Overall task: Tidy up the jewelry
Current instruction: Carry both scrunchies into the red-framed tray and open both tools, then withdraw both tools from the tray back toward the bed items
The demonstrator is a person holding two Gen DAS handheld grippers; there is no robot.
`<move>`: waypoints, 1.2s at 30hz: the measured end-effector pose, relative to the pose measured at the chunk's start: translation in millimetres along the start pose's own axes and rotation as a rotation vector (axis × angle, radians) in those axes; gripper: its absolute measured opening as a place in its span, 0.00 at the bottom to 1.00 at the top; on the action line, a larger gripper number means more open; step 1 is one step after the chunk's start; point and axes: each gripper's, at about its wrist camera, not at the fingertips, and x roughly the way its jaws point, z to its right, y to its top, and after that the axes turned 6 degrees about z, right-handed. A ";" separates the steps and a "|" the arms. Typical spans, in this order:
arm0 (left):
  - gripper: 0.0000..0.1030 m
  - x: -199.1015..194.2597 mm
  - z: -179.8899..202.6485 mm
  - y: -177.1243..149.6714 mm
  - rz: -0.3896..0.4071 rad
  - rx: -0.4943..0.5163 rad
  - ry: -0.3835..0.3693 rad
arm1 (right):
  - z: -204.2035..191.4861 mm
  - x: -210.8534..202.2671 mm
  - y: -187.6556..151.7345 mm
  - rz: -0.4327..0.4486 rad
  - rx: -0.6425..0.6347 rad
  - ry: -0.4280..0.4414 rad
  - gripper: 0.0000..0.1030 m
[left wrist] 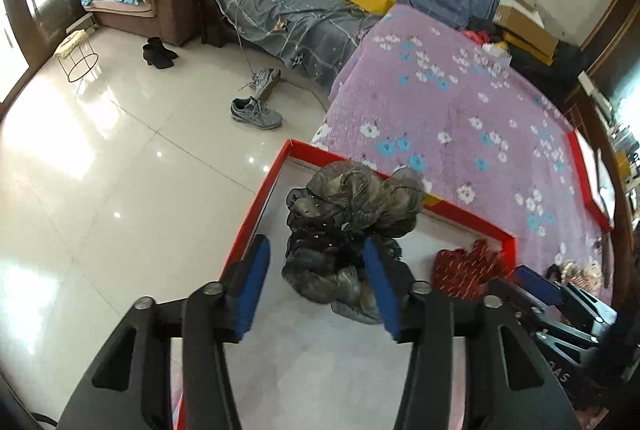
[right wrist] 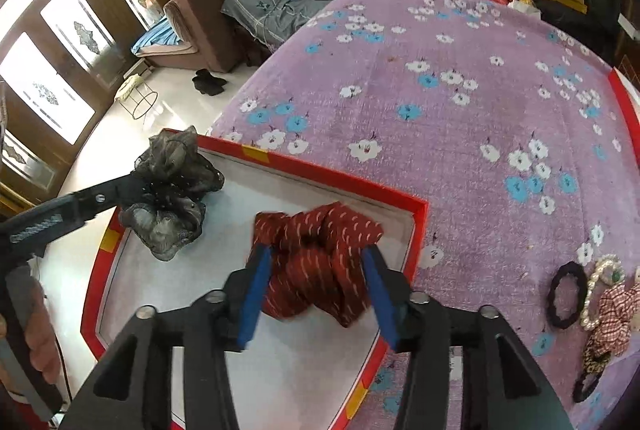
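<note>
A red-rimmed box (right wrist: 344,173) with a white floor sits at the near left corner of a bed covered by a purple flowered blanket (right wrist: 460,117). The left gripper (left wrist: 318,278) stands released, its blue pads apart around a grey gauzy scrunchie (left wrist: 360,197) lying by the box's left edge. The right gripper (right wrist: 316,290) is likewise released, pads either side of a dark red scrunchie (right wrist: 316,250) near the box's far right corner. More hair ties (right wrist: 592,302) lie on the blanket near its right edge.
</note>
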 end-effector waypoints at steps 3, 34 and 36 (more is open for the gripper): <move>0.51 -15.5 0.7 -0.6 0.021 0.003 -0.003 | 0.3 -8.2 -0.8 0.012 0.003 0.008 0.59; 0.60 -87.0 143.8 -57.7 0.122 0.274 -0.095 | 141.6 -166.8 -157.5 0.133 0.345 -0.097 0.66; 0.60 -85.0 161.1 -67.8 0.103 0.293 -0.118 | 158.1 -179.4 -176.2 0.138 0.384 -0.129 0.66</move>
